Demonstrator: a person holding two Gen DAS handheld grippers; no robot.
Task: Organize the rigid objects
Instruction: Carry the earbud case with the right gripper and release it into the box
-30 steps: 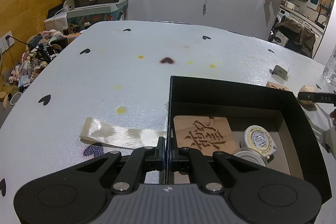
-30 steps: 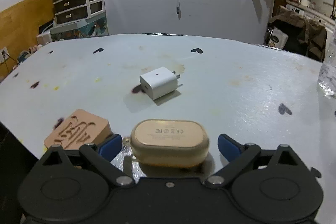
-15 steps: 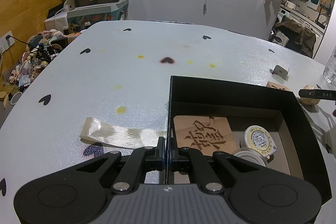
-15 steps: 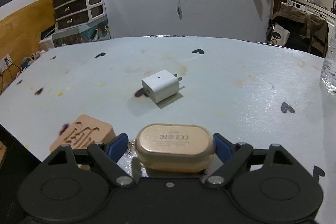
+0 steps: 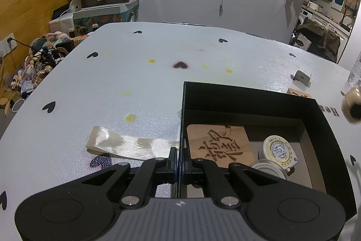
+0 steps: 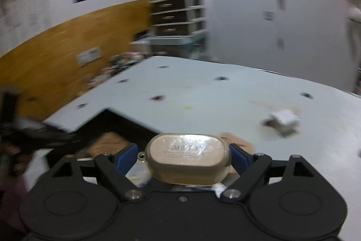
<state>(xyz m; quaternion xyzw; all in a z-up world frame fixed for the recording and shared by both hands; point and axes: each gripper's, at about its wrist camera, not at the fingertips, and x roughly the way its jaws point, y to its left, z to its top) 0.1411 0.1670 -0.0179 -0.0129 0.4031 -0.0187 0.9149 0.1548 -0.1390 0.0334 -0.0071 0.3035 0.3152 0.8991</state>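
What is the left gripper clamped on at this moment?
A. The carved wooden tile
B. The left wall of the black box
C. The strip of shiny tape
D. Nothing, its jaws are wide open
B. In the left wrist view the left gripper has its jaws closed together on the thin left wall of the black box, one on each side of it.

Motion-blurred throughout the right wrist view: white charger at two o'clock, black box interior at nine o'clock indistinct.
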